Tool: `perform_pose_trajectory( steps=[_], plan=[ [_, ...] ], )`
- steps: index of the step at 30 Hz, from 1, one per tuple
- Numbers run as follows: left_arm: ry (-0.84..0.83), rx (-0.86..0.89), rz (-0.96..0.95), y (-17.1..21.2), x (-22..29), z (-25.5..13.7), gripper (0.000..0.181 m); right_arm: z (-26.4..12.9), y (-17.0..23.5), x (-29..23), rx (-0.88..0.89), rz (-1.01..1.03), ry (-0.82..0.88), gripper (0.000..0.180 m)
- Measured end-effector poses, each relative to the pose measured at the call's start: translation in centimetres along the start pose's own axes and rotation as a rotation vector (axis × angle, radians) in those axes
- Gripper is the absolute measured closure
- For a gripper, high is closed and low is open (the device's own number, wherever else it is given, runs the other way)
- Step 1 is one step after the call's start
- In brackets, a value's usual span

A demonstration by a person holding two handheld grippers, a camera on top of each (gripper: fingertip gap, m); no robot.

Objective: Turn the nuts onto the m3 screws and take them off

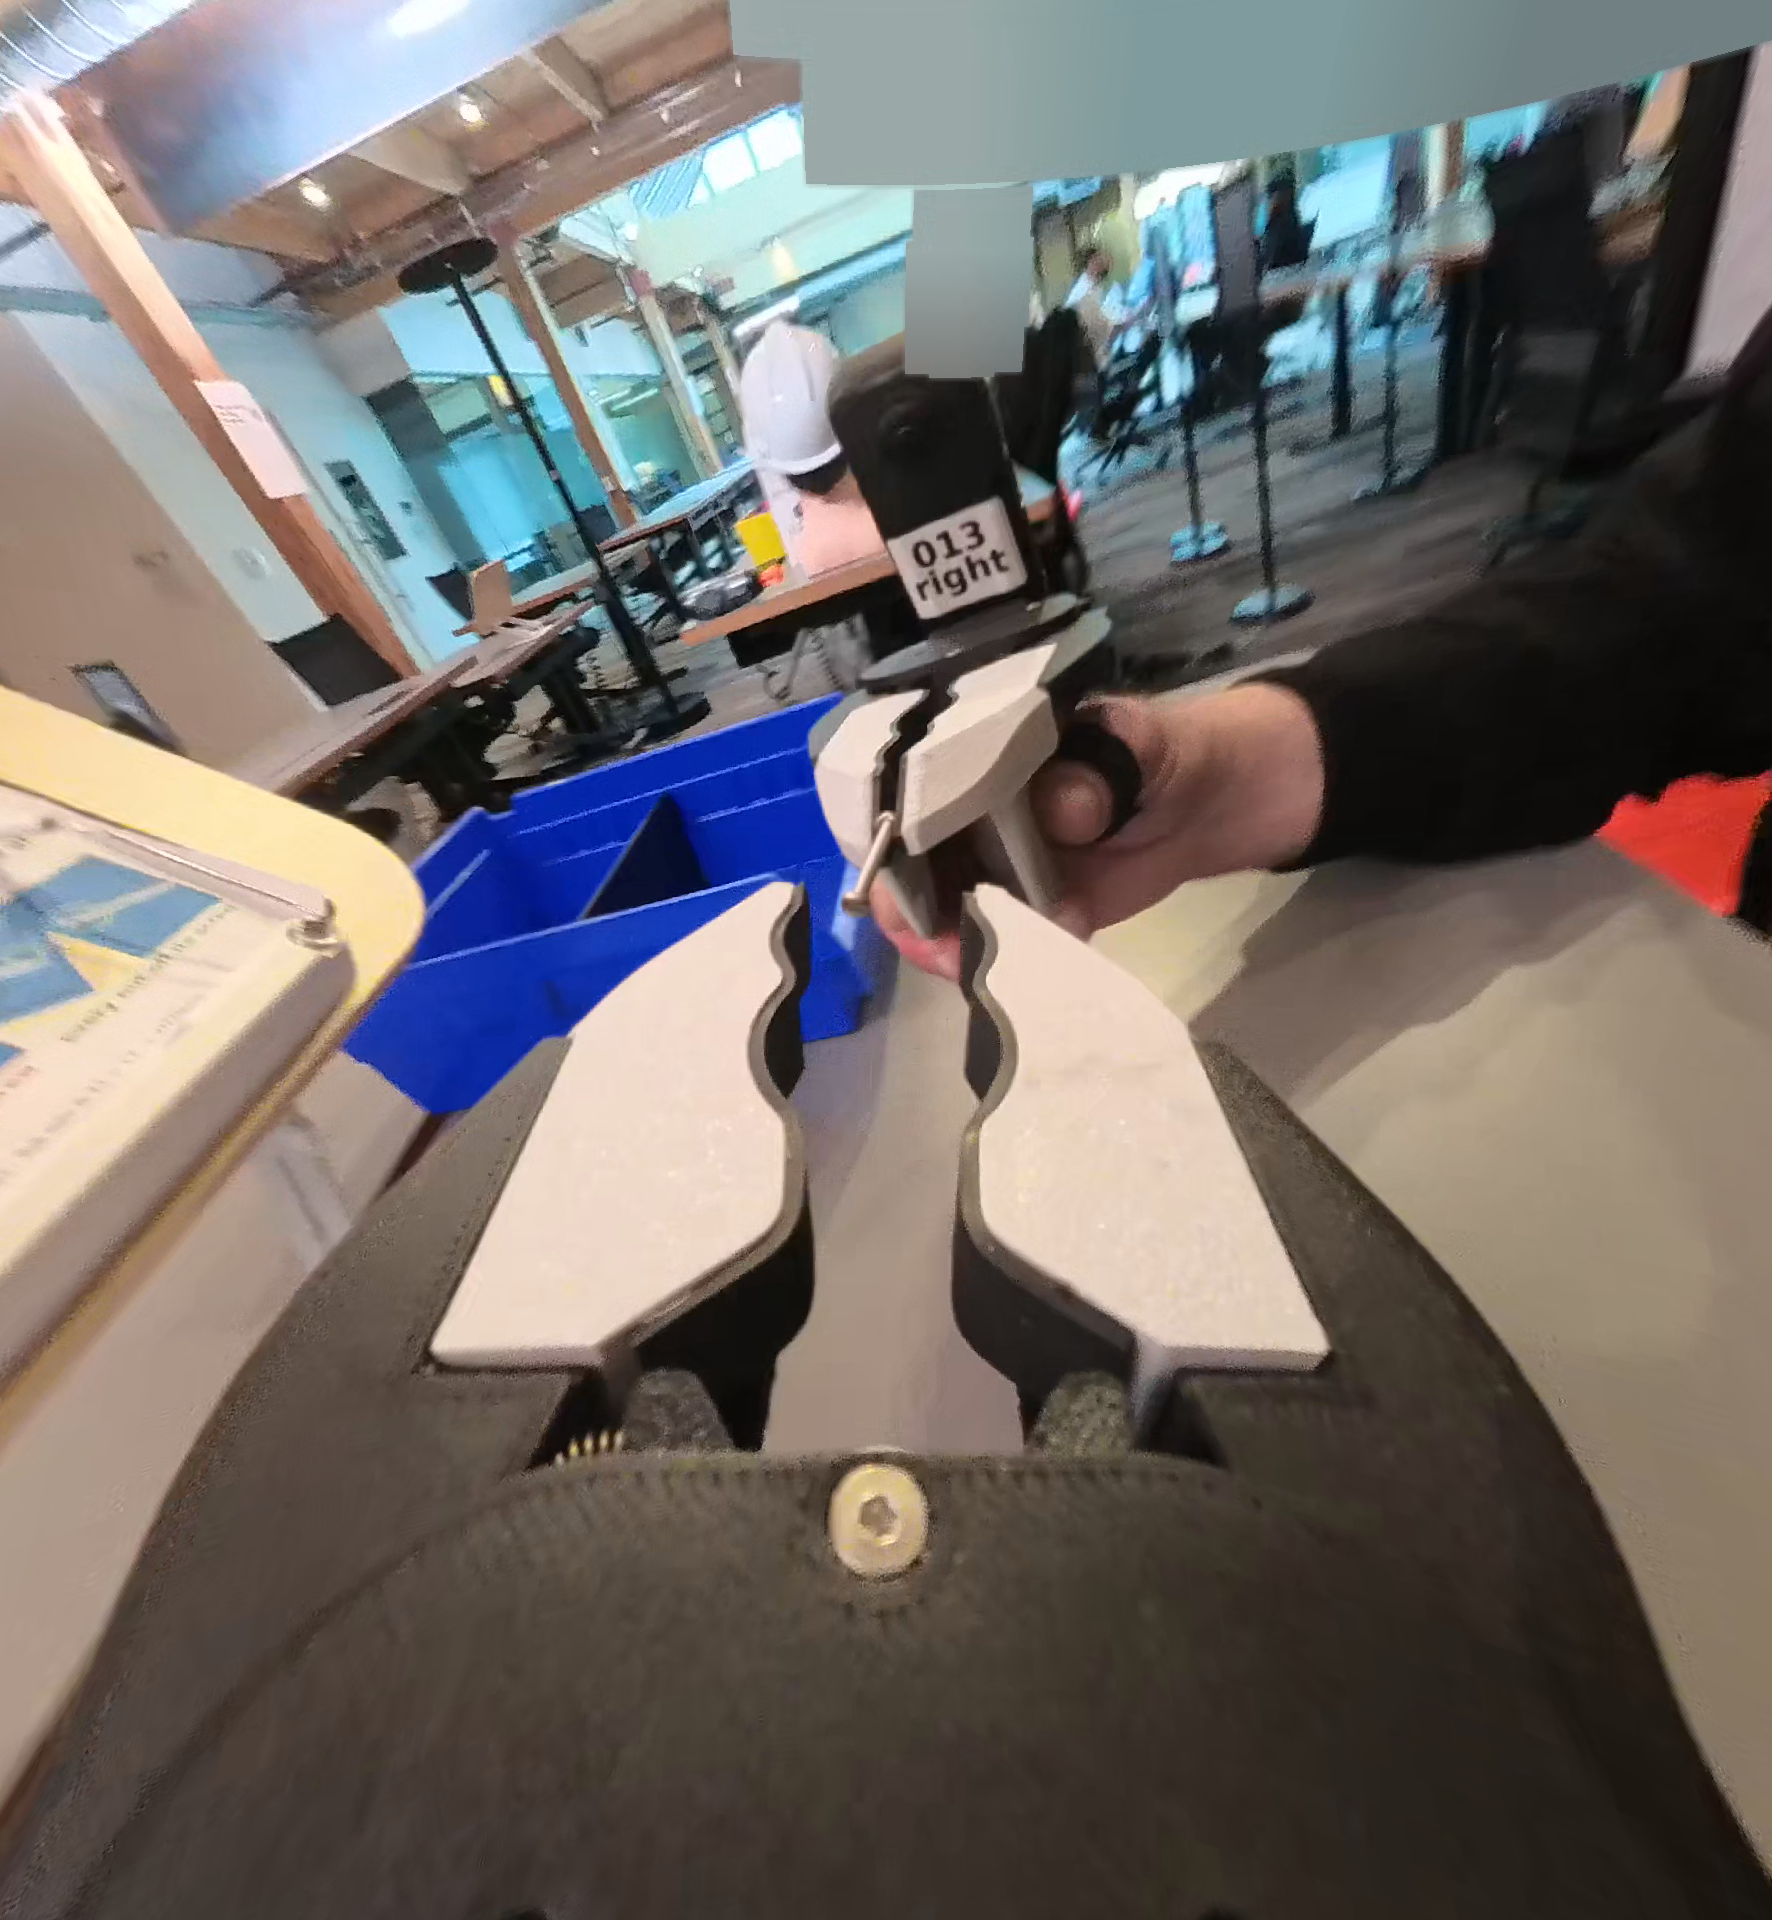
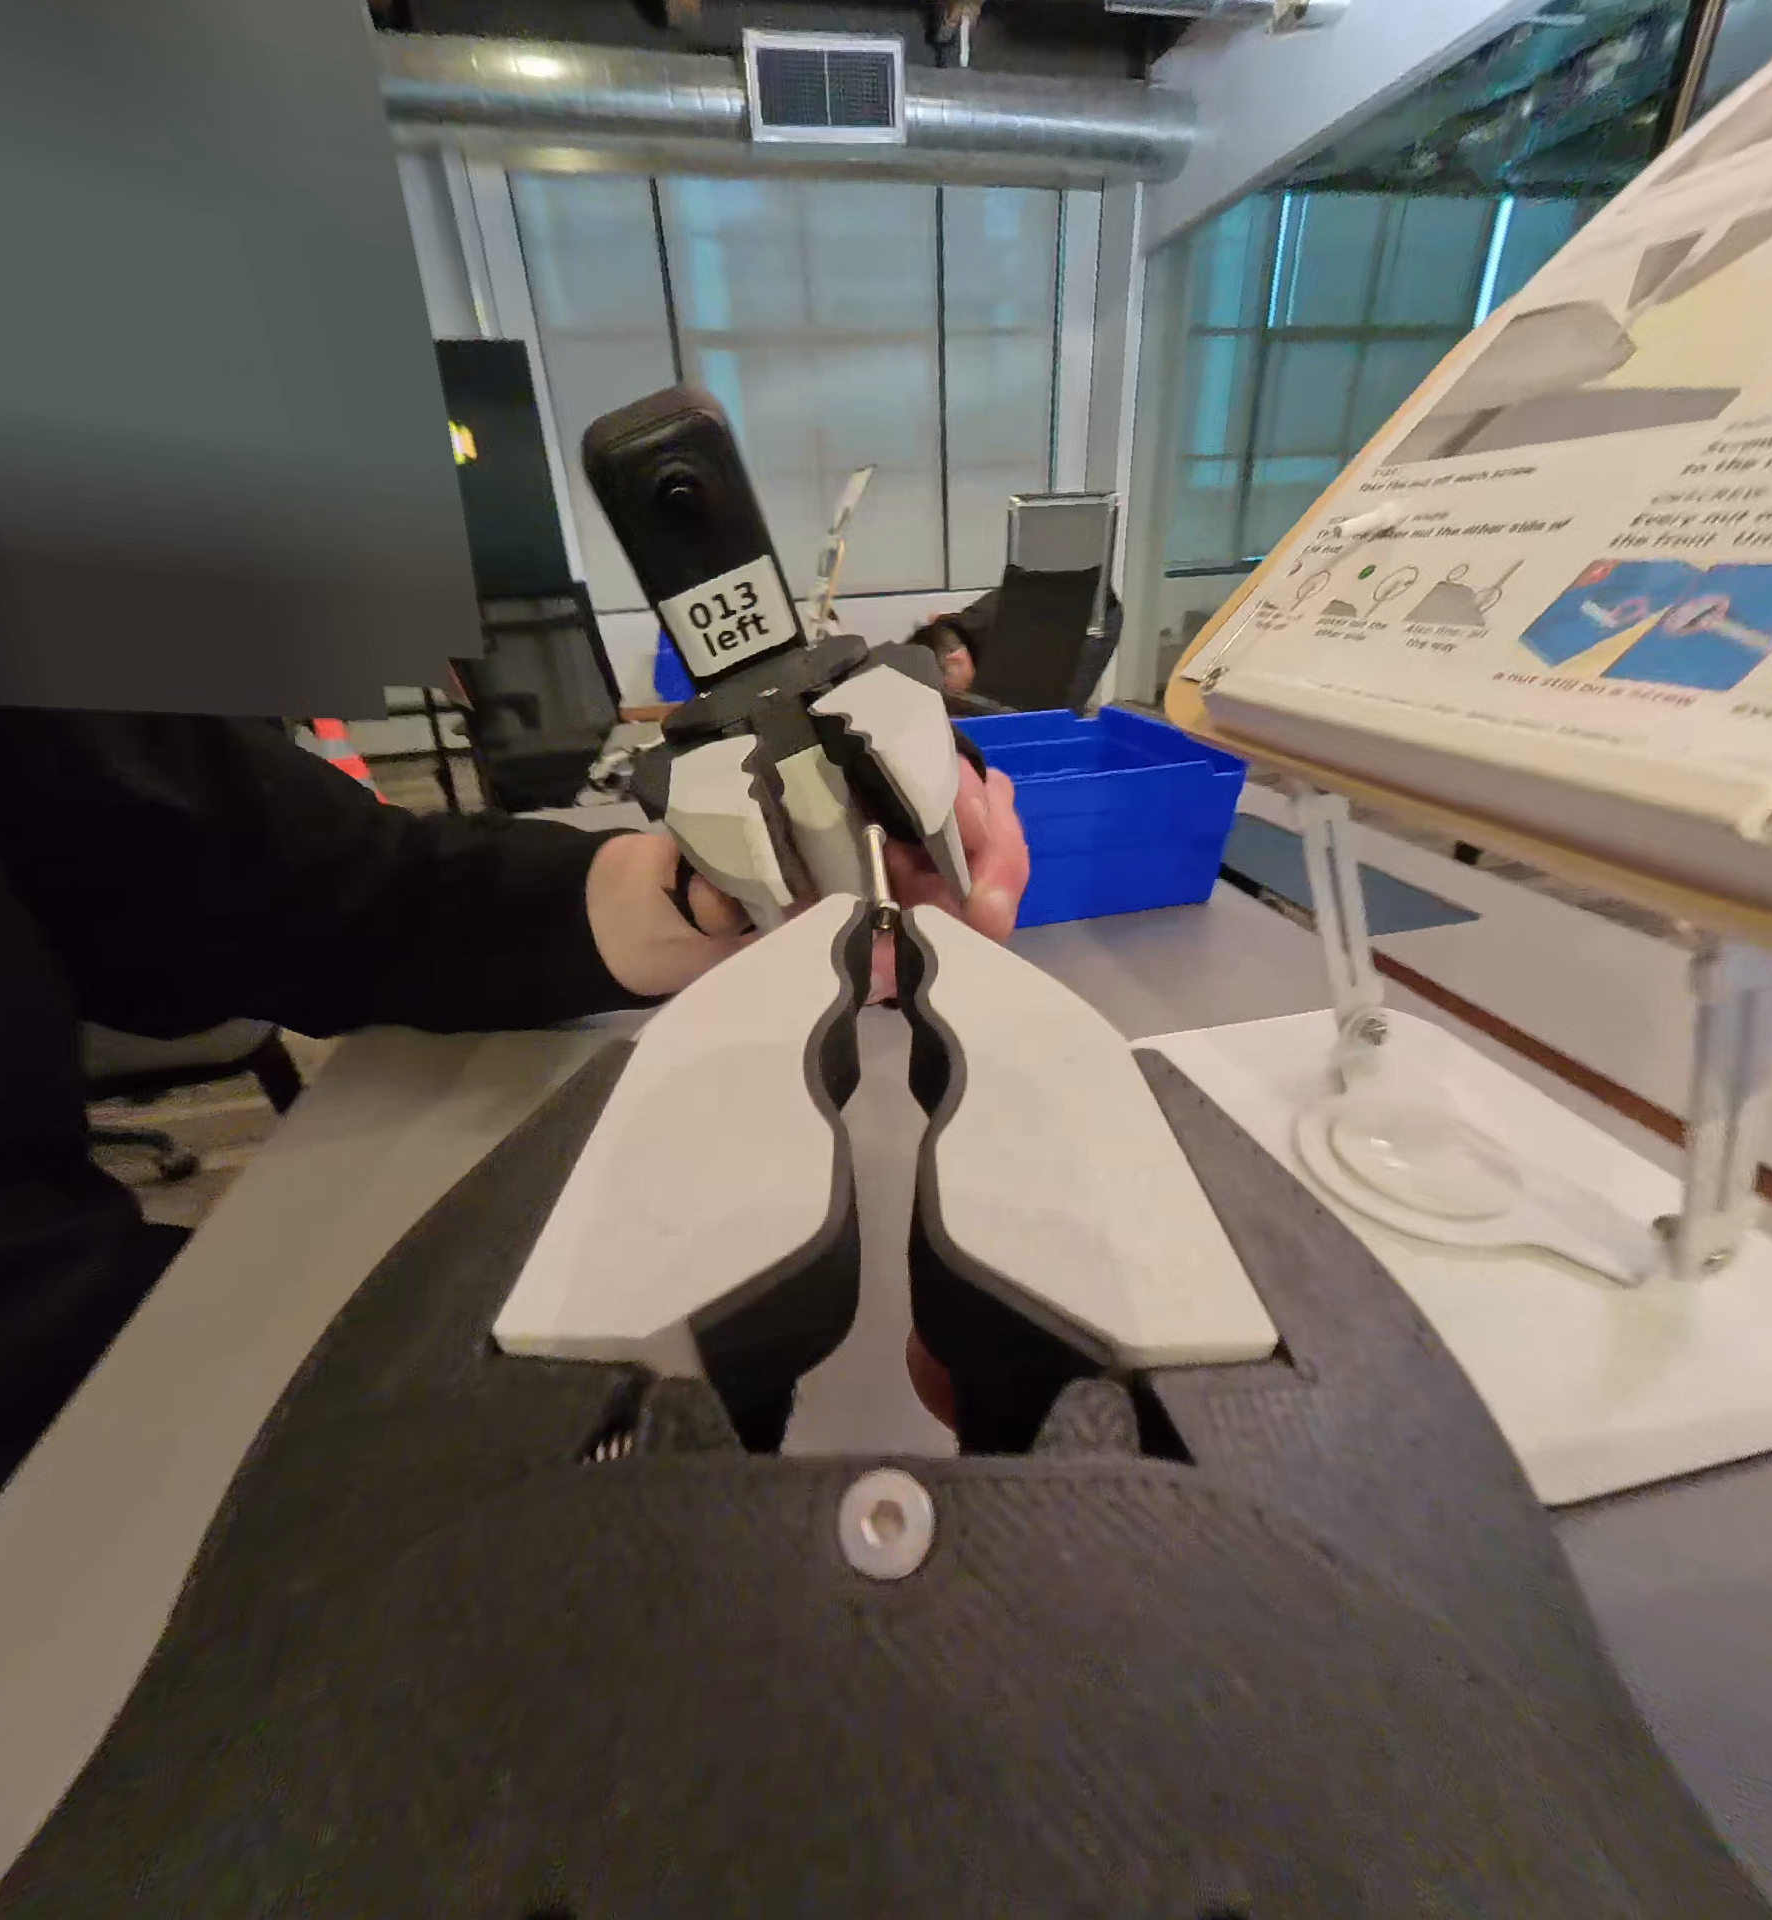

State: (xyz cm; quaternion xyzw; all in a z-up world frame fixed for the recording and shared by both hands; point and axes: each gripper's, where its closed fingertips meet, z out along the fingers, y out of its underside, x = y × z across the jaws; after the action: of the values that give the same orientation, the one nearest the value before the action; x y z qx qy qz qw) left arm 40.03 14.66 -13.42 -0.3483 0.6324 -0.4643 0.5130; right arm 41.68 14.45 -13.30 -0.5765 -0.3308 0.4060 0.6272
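- The right gripper (image 2: 887, 920), its pale matte fingers (image 2: 716, 1143) edged with wavy black rubber, has its jaws nearly closed, pinching a small screw (image 2: 876, 868) by its head end at the very tips.
- The screw, a slim cylinder of shiny silver metal with a dark nut-like collar where the tips meet it, is held in the air above the grey worktop (image 2: 238, 1195); its shaft points toward the left gripper (image 2: 840, 800).
- From the left wrist view, the same screw (image 1: 874, 864) juts down and left from the right gripper (image 1: 897, 831), just beyond the left gripper's tips.
- The left gripper (image 1: 882, 914) has its jaws parted by a clear gap and grips nothing; grainy white finger plates (image 1: 653, 1143) sit in a woven-textured black housing.
- A glossy blue plastic bin (image 1: 591, 966) with dividers stands on the worktop (image 1: 1484, 1091) behind.
- A tilted instruction board (image 2: 1588, 520) rests on a clear acrylic stand.
- Each tool is held by a hand (image 1: 1173, 800) in a black sleeve.
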Motion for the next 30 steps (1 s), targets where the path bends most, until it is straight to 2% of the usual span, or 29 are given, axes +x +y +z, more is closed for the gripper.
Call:
perform_pose_trajectory(
  steps=[5, 10, 15, 18, 20, 30],
  plan=[
    [-0.033, -0.079, 0.151, 0.36, 0.56, 0.43, 0.164, 0.40, 0.58, -0.73, 0.011, 0.131, -0.099, 0.175],
    [-0.022, -0.074, 0.151, -0.04, 0.74, 0.33, 0.177, 0.36, 0.42, -0.98, 0.028, 0.170, -0.131, 0.175],
    [-0.039, -0.098, 0.170, -0.04, 0.66, 0.42, 0.177, 0.27, 0.34, -0.98, 0.039, 0.199, -0.148, 0.175],
    [-0.008, -0.088, 0.114, -0.19, 0.82, 0.39, 0.178, 0.31, 0.47, -0.98, 0.023, 0.167, -0.135, 0.175],
    [0.024, -0.073, 0.034, -0.31, 0.83, 0.32, 0.178, 0.40, 0.61, -0.96, -0.001, 0.099, -0.101, 0.175],
    [0.245, 0.045, -0.453, -0.06, 0.86, -0.01, 0.177, 0.63, 1.02, -0.81, -0.187, -0.522, 0.154, 0.175]
  ],
)
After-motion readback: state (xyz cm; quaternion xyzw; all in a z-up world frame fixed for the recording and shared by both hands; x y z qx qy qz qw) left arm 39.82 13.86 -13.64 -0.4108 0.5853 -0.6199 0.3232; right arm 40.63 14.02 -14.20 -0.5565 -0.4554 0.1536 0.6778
